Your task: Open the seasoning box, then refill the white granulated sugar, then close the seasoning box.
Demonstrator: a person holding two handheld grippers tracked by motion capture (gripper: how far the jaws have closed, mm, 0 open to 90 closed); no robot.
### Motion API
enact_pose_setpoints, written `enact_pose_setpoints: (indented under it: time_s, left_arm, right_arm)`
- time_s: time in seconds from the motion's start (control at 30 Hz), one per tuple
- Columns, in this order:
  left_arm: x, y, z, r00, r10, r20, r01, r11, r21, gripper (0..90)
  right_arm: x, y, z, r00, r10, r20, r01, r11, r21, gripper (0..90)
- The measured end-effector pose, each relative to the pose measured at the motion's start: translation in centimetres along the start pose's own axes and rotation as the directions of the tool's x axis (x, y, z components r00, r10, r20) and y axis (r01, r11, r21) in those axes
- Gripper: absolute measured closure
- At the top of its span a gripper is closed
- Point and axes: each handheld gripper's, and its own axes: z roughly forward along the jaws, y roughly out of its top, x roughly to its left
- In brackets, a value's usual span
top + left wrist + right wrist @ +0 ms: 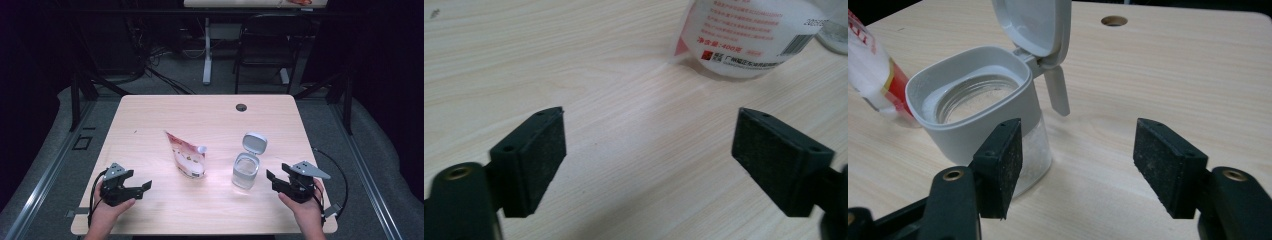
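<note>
Resting on a pale wooden table (150, 112), the left gripper (146, 186) sits at the near left edge in a person's hand, jaws spread wide around nothing. Just right of it stands a red-and-white refill pouch (187, 155), its printed base near the left jaws. Farther right, a clear jar (245, 170) with a grey collar stands with its flip lid (254, 142) raised. At far right, the right gripper (270, 175) points at the jar, jaws parted, empty.

pouch (187, 157): lying flat, mid-table | jar (246, 170): upright, lid open
</note>
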Motion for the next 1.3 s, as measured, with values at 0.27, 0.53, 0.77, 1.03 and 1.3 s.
enact_pose_setpoints:
  time_s: [0.27,0.53,0.77,1.03,1.3]
  left_arm:
    - [0.1,-0.1,-0.6,0.9996,0.021,-0.017,-0.021,0.9996,-0.02,28.7]
    - [0.0,0.2,-1.0,0.9999,0.011,-0.003,-0.011,0.9997,-0.02,42.6]
    - [0.3,1.4,-1.2,0.9995,-0.022,0.024,0.023,0.9986,-0.047,46.7]
    - [-0.1,3.3,-1.5,0.9982,-0.003,0.06,0.007,0.9977,-0.067,49.6]
    - [-0.5,5.3,-1.4,0.9986,-0.013,0.052,0.016,0.9977,-0.065,53.8]
  right_arm:
    - [0.2,0.3,-0.4,0.9998,-0.008,-0.016,0.008,1.0,-0.022,47.9]
    - [1.7,1.0,-0.4,0.9922,-0.106,-0.066,0.102,0.993,-0.061,52.3]
    - [2.9,2.4,-0.6,0.9914,-0.077,-0.106,0.073,0.996,-0.041,58.2]
    - [4.6,3.7,0.3,0.9811,-0.113,-0.157,0.109,0.993,-0.039,62.0]
    - [6.4,4.7,1.6,0.97,-0.158,-0.185,0.155,0.987,-0.032,63.8]
